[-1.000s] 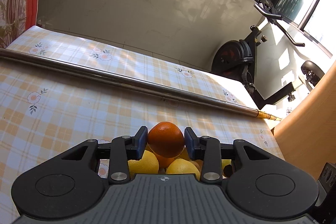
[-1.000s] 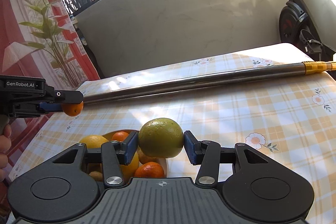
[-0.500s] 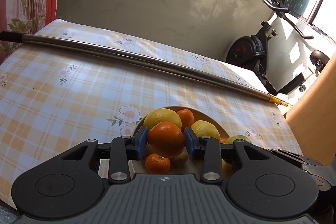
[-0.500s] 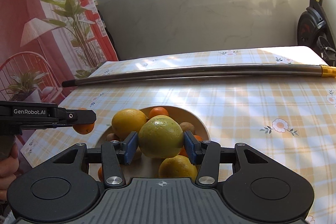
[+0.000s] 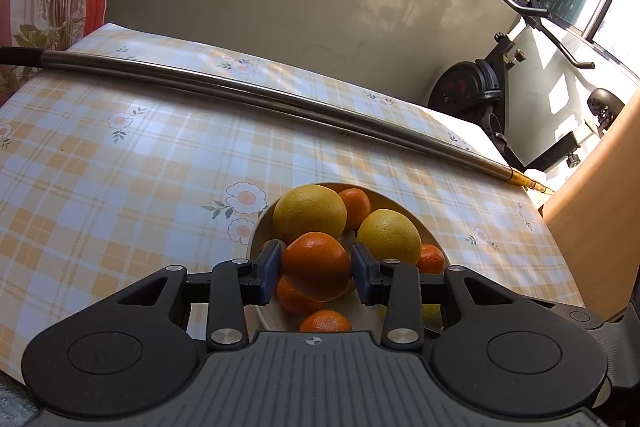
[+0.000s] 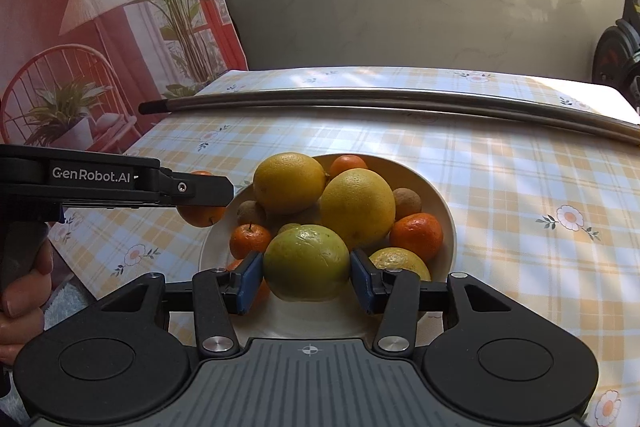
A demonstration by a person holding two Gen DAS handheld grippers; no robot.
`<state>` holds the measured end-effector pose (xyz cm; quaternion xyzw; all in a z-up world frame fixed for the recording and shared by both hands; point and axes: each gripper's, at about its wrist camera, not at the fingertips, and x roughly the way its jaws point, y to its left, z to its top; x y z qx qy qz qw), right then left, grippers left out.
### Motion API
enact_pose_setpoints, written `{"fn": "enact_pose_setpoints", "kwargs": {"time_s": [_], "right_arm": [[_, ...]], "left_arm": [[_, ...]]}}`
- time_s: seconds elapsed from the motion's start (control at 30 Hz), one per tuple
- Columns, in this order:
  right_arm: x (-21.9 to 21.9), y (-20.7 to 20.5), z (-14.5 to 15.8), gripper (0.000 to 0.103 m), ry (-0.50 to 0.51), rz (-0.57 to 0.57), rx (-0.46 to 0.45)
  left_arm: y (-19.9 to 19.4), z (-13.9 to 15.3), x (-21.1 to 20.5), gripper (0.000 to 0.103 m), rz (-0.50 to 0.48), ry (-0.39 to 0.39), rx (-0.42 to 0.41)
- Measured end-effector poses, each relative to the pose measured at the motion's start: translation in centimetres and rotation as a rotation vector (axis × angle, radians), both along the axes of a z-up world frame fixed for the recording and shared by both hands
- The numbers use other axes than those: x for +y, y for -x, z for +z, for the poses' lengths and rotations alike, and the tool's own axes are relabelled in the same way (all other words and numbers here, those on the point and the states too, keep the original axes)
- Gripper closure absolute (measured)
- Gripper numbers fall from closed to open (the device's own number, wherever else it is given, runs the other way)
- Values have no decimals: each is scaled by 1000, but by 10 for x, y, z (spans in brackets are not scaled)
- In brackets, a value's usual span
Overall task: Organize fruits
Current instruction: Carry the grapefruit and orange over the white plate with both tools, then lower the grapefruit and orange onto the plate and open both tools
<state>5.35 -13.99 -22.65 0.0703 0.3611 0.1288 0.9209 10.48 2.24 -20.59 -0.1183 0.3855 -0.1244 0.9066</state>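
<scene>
A cream bowl (image 6: pixel 444 215) on the checked tablecloth holds several fruits: yellow citrus (image 6: pixel 358 207), small tangerines (image 6: pixel 416 237) and brown kiwis (image 6: pixel 407 203). My left gripper (image 5: pixel 316 269) is shut on an orange (image 5: pixel 316 265) and holds it above the bowl's (image 5: pixel 404 205) near left edge. It also shows in the right wrist view (image 6: pixel 202 203), with the orange (image 6: pixel 200 217) beside the bowl's left rim. My right gripper (image 6: pixel 307 281) is shut on a green-yellow citrus (image 6: pixel 307 263) above the bowl's near side.
A long steel pole (image 5: pixel 256 99) lies across the table behind the bowl, also seen in the right wrist view (image 6: pixel 400 105). An exercise bike (image 5: pixel 484 95) stands beyond the table's far right. A wooden panel (image 5: pixel 596 211) rises at the right edge.
Both grippers have pulled back and risen with their fruit still held. The bowl now shows lower and fuller in both views.
</scene>
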Motion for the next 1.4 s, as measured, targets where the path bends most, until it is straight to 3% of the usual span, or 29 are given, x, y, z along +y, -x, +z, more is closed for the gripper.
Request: {"fn": "enact_pose_setpoints", "kwargs": {"time_s": [0.73,1.0,1.4], "right_arm": [[15,-5,-17,58,36,81,93],[11,0,-7,56,26,85,29],[-32,-2,17,56,15,-72,-106]], "left_arm": [[-4,-5,-5,63,-3,-4,31],[-4,-8,-5,63,2,-12,43],[-4,-16,-12,63,-31,14,59]]}}
